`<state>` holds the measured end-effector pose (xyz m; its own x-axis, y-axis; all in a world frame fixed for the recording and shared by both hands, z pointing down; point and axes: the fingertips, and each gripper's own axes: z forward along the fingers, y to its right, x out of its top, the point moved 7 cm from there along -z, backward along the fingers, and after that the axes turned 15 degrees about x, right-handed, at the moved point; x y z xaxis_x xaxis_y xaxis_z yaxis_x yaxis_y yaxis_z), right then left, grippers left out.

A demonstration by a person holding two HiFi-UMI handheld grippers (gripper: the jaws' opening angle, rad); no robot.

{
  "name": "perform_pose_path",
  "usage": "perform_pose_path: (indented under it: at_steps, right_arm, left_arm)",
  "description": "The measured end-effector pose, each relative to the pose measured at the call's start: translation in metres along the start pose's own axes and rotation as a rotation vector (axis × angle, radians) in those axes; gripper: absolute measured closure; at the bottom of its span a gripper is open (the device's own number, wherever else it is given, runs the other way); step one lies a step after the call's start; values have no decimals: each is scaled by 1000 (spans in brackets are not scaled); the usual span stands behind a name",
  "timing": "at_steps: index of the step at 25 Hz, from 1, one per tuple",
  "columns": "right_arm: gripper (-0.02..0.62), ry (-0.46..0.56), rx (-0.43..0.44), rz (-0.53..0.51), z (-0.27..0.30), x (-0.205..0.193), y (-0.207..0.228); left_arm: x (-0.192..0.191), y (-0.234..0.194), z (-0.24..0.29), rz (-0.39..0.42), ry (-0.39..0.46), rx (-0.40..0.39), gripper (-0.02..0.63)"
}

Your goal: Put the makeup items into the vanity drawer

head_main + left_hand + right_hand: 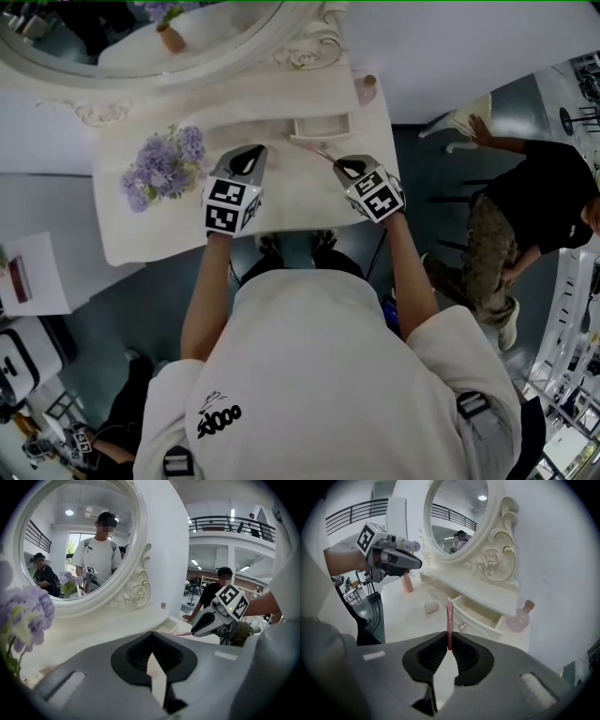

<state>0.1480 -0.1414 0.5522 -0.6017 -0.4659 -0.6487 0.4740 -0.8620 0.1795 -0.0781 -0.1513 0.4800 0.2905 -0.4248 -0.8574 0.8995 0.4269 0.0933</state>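
A slim pink makeup tube (449, 623) stands upright, pinched at its lower end between the narrow-set fingers (433, 656) of the right gripper (449, 645). It is held above the counter (401, 616), near the open drawer (480, 615). The left gripper (151, 638) has its fingers together, with nothing between them.

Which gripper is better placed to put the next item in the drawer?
Right. The right gripper is shut on a pink stick, and the open drawer sits just ahead of its jaws. The left gripper is shut with nothing in it.
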Motion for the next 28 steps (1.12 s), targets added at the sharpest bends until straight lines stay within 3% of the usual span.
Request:
perform_pose_path:
  at_steps: [7, 14, 21, 28]
  right_arm:
    - [558, 34, -67, -26, -24, 26, 23]
    - [557, -83, -58, -106, -16, 39, 46]
    - [557, -220, 48, -179, 2, 47, 65]
    - [555, -228, 119, -126, 16, 52, 81]
  left_arm:
    - [10, 10, 9, 5, 16, -20, 588]
    - [13, 8, 15, -2, -1, -8, 588]
    - [12, 0, 27, -20, -30, 17, 588]
    - [12, -1, 38, -32, -48, 24, 588]
